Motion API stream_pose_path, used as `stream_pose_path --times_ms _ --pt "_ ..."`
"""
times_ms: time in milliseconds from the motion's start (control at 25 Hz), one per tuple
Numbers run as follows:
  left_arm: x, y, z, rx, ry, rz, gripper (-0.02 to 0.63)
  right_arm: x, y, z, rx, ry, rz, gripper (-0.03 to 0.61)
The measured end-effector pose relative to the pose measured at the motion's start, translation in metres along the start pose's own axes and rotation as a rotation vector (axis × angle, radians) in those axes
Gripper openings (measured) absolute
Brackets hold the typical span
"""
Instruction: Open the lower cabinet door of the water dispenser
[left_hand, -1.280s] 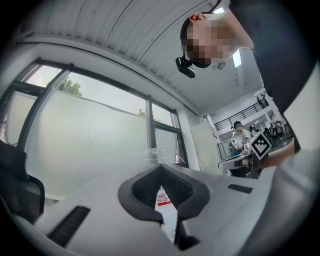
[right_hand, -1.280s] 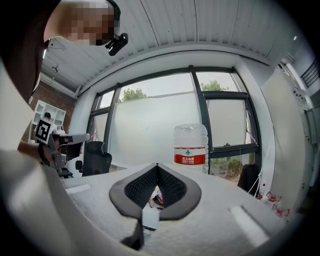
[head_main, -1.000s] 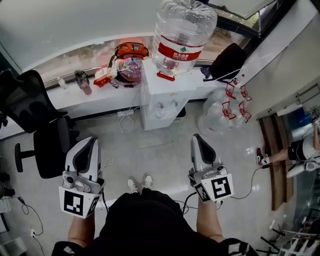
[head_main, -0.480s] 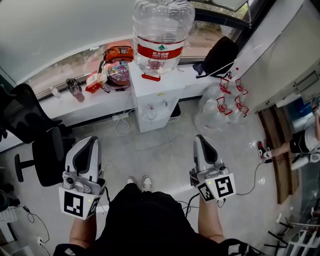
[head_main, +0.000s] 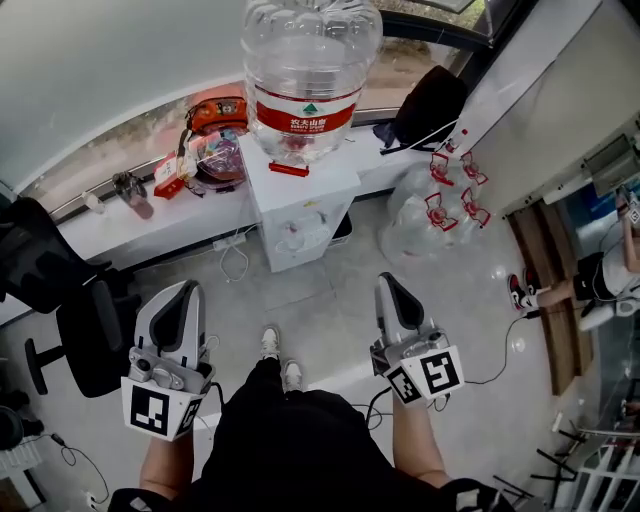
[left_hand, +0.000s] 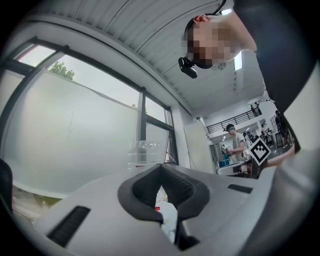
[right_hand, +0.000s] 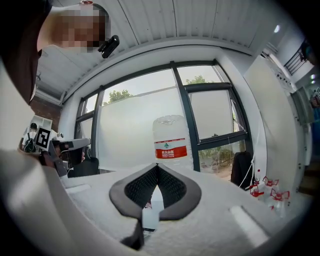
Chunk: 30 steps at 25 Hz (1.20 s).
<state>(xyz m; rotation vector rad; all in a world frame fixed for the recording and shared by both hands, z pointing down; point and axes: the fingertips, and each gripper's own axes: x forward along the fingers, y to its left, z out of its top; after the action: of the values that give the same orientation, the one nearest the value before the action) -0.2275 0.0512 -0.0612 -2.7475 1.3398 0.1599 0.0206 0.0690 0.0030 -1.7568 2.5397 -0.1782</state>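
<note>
Water dispenser, a white boxy floor unit (head_main: 300, 200) carrying a large clear plastic bottle with a red label (head_main: 310, 70), stands against the window ledge at the top centre of the head view. Its lower cabinet door (head_main: 300, 256) faces you, but the steep angle hides any handle. It is well apart from both tools. Your left white-and-grey hand-held gripper (head_main: 180, 292) and your right white-and-grey hand-held gripper (head_main: 388, 284) sit low in the view, either side of your dark-clothed body. Each points ahead with its black ribbed pads pressed together at the tips and nothing between them. A black office chair (head_main: 60, 290) is at the left, and clear bags with red clips (head_main: 440, 210) lie to the right of the unit. Several things could likely go wrong from here. Closed jaws cannot take the door edge unless you spread them first. The door sits near the floor, so reaching without crouching may miss it. A hard pull might rock the top-heavy bottle. A loose white cable (head_main: 235, 265) on the floor could catch a foot. Compared with a second ago, the dispenser has slid left and looms larger, and one shoe (head_main: 270, 343) now leads.
</note>
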Motion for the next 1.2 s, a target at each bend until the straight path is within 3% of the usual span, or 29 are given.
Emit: stream_pose_path --times_ms 360,560,760,960,1080,1200 --pt "0.082 0.034 -0.02 -0.071 -0.016 -0.161 0.009 0.061 -0.014 0.022 -0.065 0.007 -0.098 0.003" --pt "0.114 0.031 -0.031 -0.113 -0.019 -0.245 0.009 0.063 -0.029 0.022 -0.074 0.026 -0.179 0.003" --pt "0.135 0.021 -0.03 -0.096 -0.033 -0.303 0.009 0.055 -0.045 0.025 -0.029 0.017 -0.222 0.003" --pt "0.155 0.005 -0.014 -0.061 -0.076 -0.309 0.009 0.056 -0.066 0.039 -0.041 -0.02 -0.2 0.003" --pt "0.165 -0.007 -0.015 -0.03 -0.058 -0.271 0.009 0.059 -0.085 0.041 -0.032 -0.033 -0.157 0.003" --pt "0.173 -0.02 -0.019 -0.064 -0.036 -0.215 0.009 0.063 -0.103 0.036 -0.028 -0.017 -0.097 0.003"
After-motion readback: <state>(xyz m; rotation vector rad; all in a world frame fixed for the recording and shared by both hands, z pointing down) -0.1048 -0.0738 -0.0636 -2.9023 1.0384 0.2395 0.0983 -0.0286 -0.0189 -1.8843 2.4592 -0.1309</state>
